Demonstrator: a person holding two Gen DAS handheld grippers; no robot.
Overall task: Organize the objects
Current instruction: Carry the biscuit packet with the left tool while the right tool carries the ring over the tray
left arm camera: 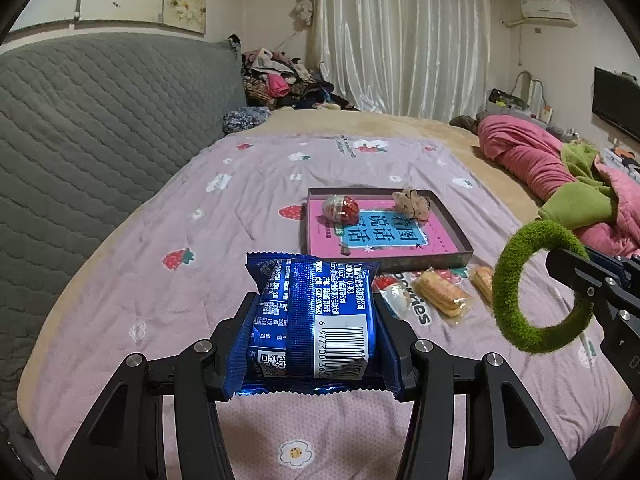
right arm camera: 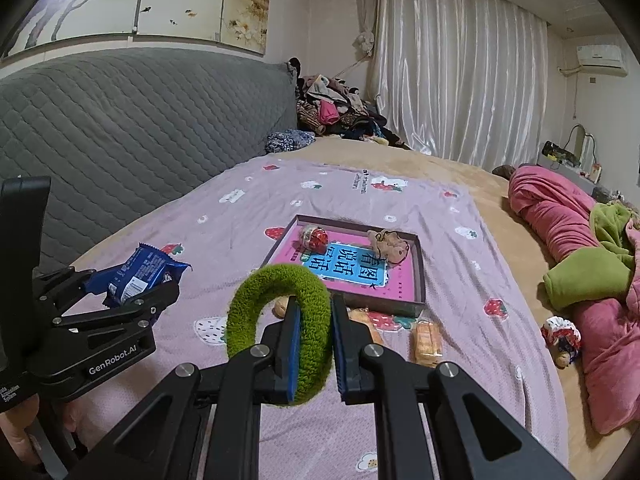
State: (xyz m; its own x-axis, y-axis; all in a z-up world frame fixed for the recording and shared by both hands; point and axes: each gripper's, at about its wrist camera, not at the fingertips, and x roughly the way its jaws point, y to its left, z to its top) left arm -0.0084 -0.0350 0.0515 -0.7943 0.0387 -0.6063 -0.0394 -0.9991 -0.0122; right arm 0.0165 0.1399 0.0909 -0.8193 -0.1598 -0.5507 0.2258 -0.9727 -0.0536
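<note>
My L gripper (left arm camera: pixel 316 320) clenches blue snack pack (left arm camera: pixel 312 320); R gripper (right arm camera: pixel 314 344) pinches green ring (right arm camera: pixel 280 332). Tray (left arm camera: pixel 448 256) at 12 o'clock. Risk: slick wrapper slips; ring snags tray rim.

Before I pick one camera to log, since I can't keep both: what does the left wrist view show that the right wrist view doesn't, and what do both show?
Only the left wrist view shows the barcode side of the blue snack packet and a dark screen at the far right.

Only the right wrist view shows a patterned scrunchie lying near the pink bedding, and the left gripper from outside.

Both show the green ring in the right gripper, the box holding a pink book, and wrapped biscuits in front of it.
</note>
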